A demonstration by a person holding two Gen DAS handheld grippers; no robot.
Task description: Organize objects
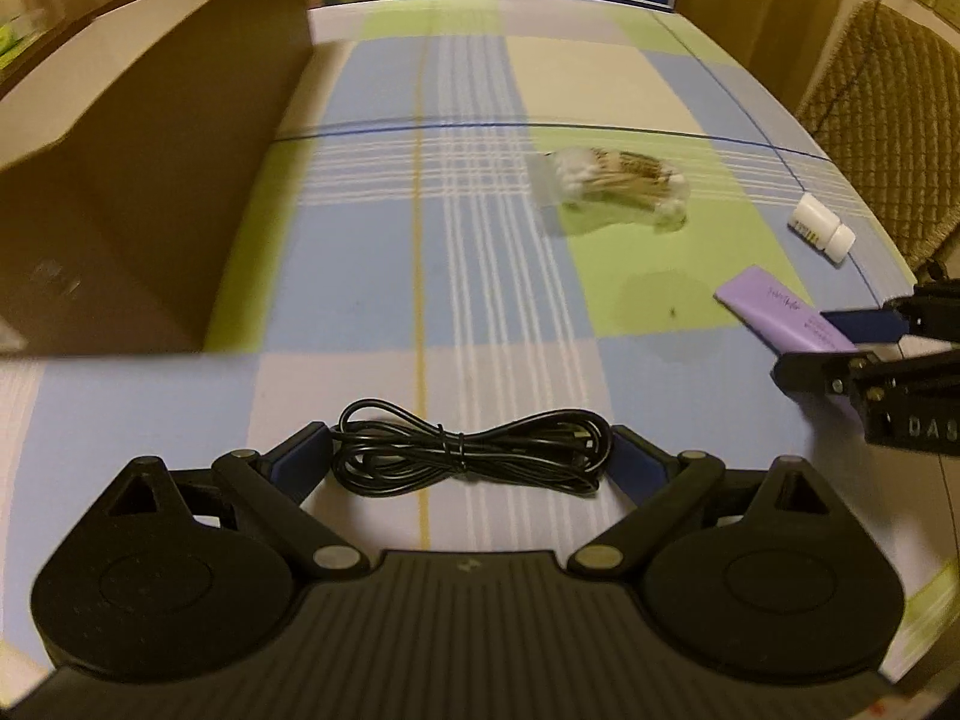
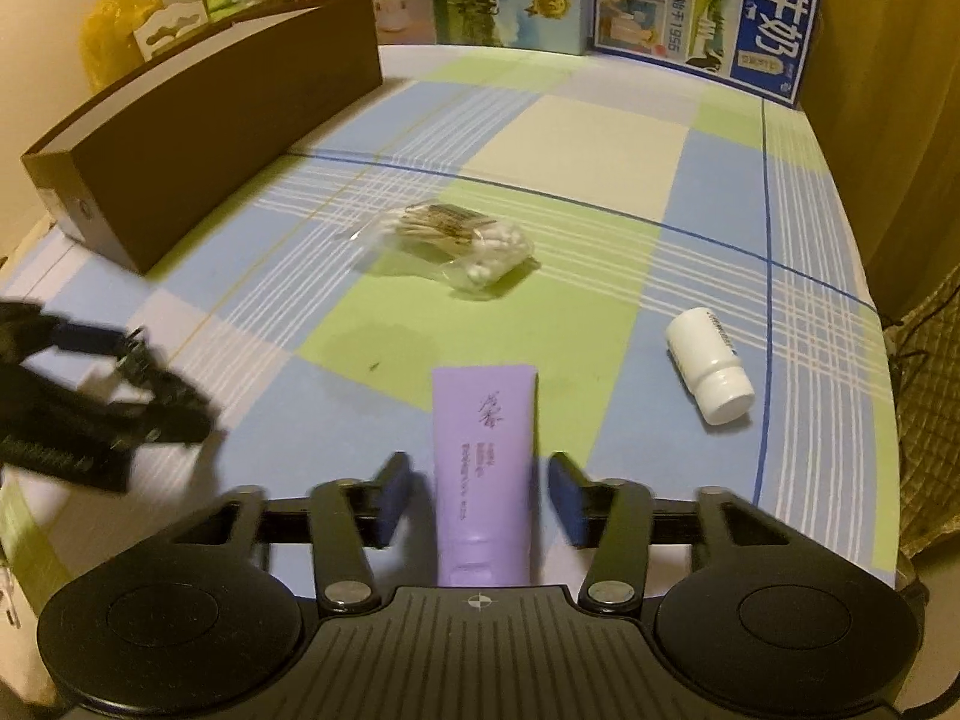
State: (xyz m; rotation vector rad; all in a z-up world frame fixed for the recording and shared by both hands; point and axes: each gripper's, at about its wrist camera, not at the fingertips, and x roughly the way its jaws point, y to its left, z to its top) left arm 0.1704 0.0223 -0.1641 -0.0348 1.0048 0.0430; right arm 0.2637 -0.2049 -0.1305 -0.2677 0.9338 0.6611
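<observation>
A coiled black cable (image 1: 468,450), tied at its middle, fills the gap of my left gripper (image 1: 471,459), whose blue pads press on both ends of the bundle. In the right wrist view that gripper (image 2: 150,396) shows as a dark blur at the left edge. A purple tube (image 2: 483,456) lies on the checked tablecloth (image 2: 570,138) between the pads of my right gripper (image 2: 480,498), with a gap on each side, so the gripper is open. The left wrist view shows the tube (image 1: 762,300) and the right gripper (image 1: 810,345) at the right edge.
A clear bag of cotton swabs (image 2: 456,240) lies mid-table and a white bottle (image 2: 711,360) lies on its side to the right. A long brown box (image 2: 210,120) stands along the left. Printed cartons (image 2: 708,6) line the back edge. A quilted chair (image 1: 888,120) stands beyond the right edge.
</observation>
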